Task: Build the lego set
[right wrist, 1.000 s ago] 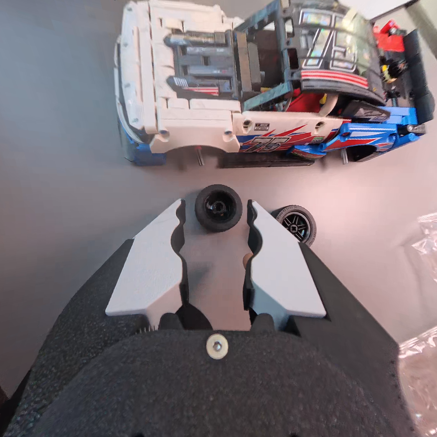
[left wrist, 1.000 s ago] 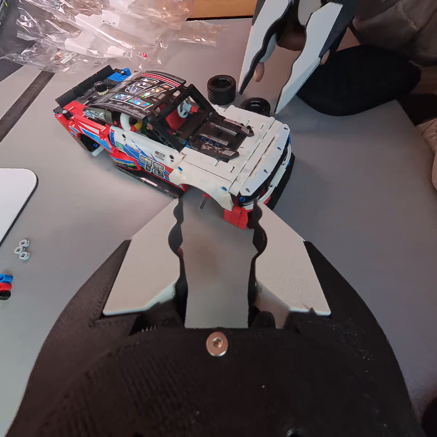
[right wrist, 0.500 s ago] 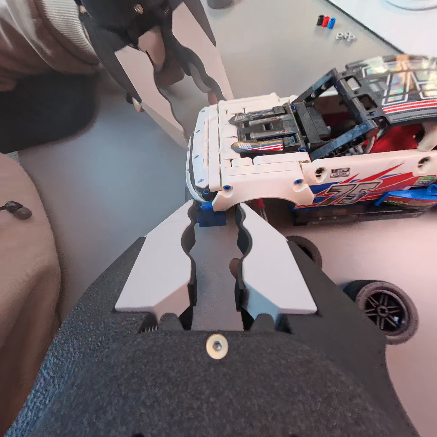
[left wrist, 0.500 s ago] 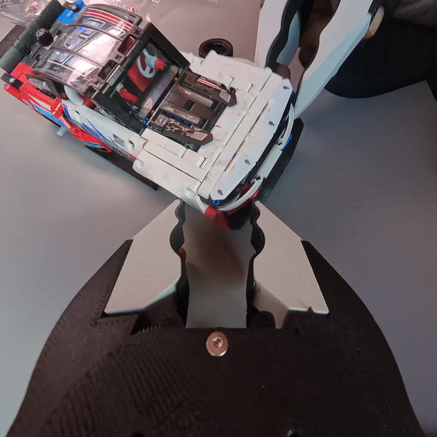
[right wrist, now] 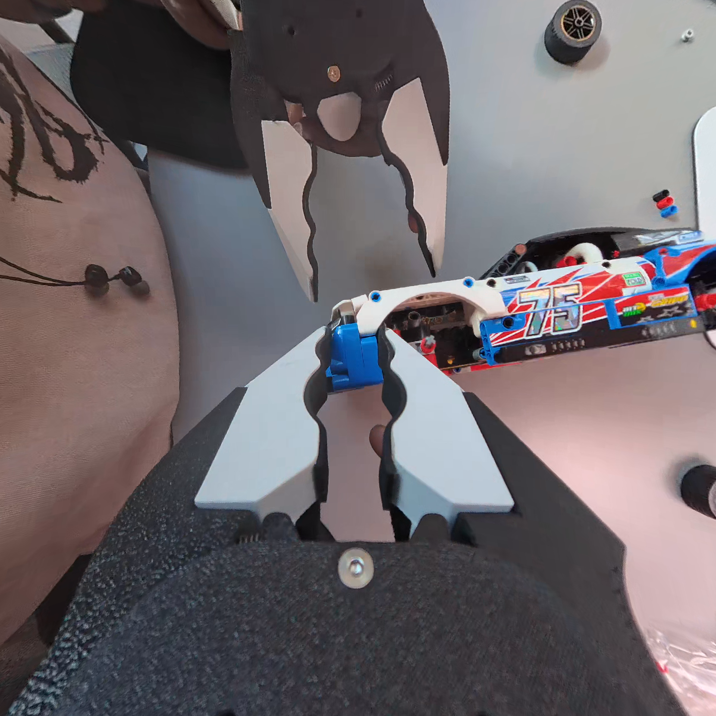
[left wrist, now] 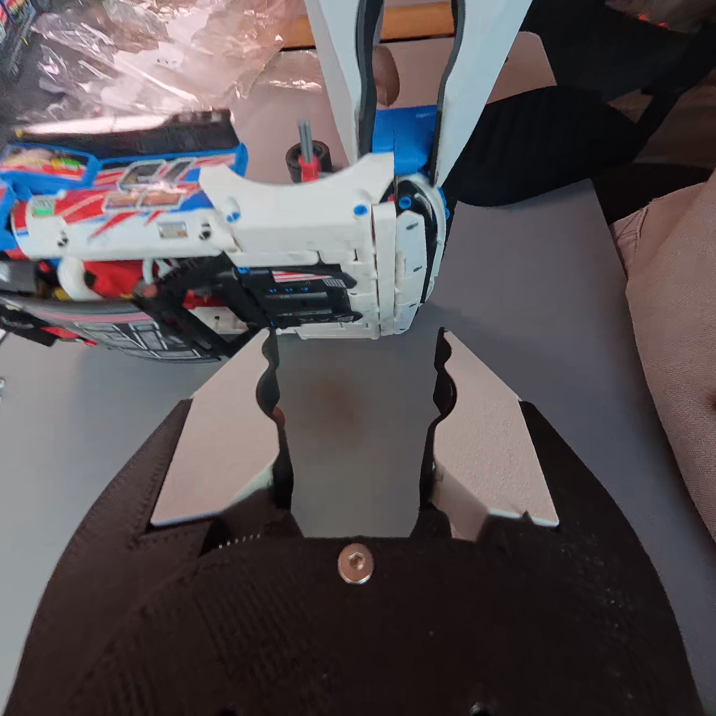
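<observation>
Two grippers work at the nose of a Lego race car tipped onto its side on a grey table. From the left wrist view, the left gripper hangs with its white fingers spread wide and nothing between them, their tips just short of the car's white bonnet and black grille. The car lies across the frame with its blue, red and white flank upward and its nose to the right, where the right gripper reaches in from above, its fingers closed on the blue corner block of the front bumper. A grey axle sticks up from the empty front wheel arch, and a loose black tyre sits on the table behind it. Crumpled clear plastic bags fill the far left. From the right wrist view, the right gripper is clamped on the blue corner block, with the car stretching away to the right, its side facing the camera. The left gripper hovers beyond the nose, fingers apart, apart from the car. A spoked wheel stands well off on the table, small red, blue and black pins lie near a white board's edge, and a person's pink garment fills the left.
</observation>
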A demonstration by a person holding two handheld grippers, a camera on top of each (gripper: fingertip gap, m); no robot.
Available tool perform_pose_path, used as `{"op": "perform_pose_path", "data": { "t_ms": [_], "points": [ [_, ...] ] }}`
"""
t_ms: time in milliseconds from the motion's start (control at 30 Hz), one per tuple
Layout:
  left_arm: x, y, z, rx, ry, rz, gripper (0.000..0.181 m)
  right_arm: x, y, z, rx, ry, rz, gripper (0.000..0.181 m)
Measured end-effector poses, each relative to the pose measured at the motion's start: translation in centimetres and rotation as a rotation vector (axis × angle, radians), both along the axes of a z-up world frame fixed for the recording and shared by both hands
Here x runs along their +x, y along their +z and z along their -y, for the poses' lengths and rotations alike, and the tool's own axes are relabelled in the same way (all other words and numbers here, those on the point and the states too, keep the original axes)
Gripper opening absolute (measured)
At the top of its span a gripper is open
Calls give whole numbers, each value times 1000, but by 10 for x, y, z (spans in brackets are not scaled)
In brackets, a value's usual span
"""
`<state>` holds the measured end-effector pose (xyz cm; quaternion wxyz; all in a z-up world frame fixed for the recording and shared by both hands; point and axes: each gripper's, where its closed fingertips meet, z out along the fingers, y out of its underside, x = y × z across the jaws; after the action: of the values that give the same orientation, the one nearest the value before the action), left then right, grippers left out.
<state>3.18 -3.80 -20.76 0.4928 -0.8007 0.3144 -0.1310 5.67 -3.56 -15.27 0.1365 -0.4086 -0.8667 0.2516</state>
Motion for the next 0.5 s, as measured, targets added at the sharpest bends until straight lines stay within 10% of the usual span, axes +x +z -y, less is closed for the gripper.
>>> {"op": "perform_pose_path", "data": {
  "t_ms": [33, 500],
  "points": [
    [0, 5, 0, 28, 2, 5, 77, 0, -2, 3, -7, 3, -5, 20],
    [-41, 49, -30, 193, 29, -202, 71, 29, 3, 5, -283, 50, -163, 18]
  ]
}}
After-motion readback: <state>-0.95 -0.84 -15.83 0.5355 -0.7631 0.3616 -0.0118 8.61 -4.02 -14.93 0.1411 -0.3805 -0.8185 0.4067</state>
